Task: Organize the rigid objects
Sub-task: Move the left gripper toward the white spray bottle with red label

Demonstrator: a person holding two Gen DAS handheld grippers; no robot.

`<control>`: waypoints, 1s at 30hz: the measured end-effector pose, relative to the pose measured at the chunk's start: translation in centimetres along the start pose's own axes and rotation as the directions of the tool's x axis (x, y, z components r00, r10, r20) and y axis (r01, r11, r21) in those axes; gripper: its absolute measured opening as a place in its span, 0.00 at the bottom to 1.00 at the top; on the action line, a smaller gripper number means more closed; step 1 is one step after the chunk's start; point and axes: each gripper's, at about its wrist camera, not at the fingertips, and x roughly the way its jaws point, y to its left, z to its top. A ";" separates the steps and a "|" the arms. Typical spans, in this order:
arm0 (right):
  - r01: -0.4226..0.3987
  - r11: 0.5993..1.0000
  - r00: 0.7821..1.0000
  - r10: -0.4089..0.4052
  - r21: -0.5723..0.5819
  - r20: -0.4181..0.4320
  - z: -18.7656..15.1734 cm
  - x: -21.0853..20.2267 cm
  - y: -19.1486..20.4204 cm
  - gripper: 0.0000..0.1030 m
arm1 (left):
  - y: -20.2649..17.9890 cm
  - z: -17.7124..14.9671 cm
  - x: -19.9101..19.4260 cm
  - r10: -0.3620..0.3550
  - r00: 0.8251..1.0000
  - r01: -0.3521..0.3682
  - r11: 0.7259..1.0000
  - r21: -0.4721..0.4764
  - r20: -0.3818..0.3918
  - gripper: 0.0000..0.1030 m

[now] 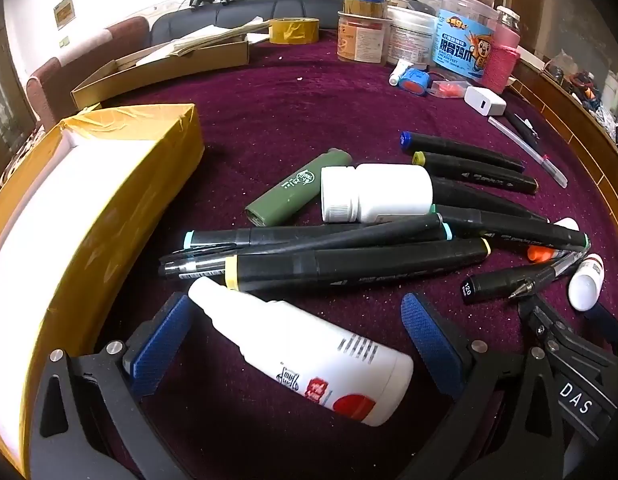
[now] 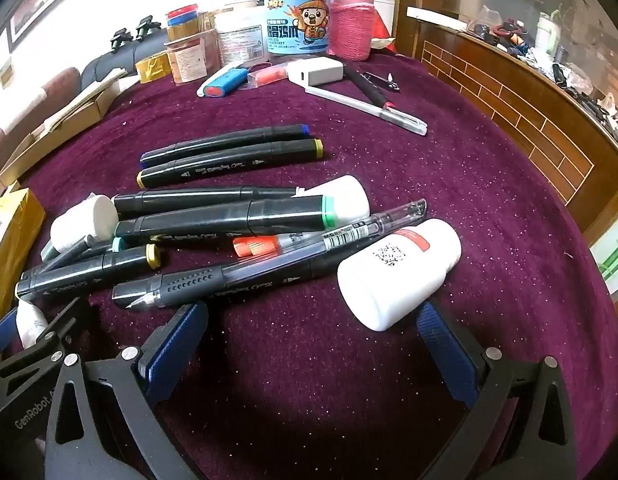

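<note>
The left gripper (image 1: pixel 297 344) is standing wide open around a white glue bottle (image 1: pixel 309 354) lying near the taped yellow box (image 1: pixel 109 208), not yet pinching it. The right gripper (image 2: pixel 313 340) is gaping empty, a white pill bottle (image 2: pixel 397 272) just beside its right finger. Sorting looks barely begun: markers (image 1: pixel 349 264) are lying piled beyond. Closing squarely on the glue bottle probably comes next.
</note>
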 end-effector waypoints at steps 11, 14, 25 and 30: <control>-0.004 1.000 1.000 0.004 0.002 0.020 0.0 -0.1 0.1 0.99 | -0.6 -0.1 -0.2 -0.014 0.997 0.017 0.999 0.040 -0.076 1.00; -0.004 1.000 1.000 0.004 0.001 0.020 -0.1 0.0 0.1 0.99 | -0.8 -0.5 -0.5 -0.014 0.997 0.018 0.999 0.045 -0.074 1.00; -0.149 0.985 0.987 0.152 0.083 -0.043 0.9 0.0 -1.9 0.99 | 0.3 -1.2 -0.9 -0.077 0.994 0.083 0.992 0.090 -0.072 1.00; -0.015 0.999 0.996 0.012 -0.029 -0.093 0.8 0.5 0.5 0.98 | 0.4 -1.5 -1.4 -0.132 0.986 0.146 0.977 0.154 -0.098 1.00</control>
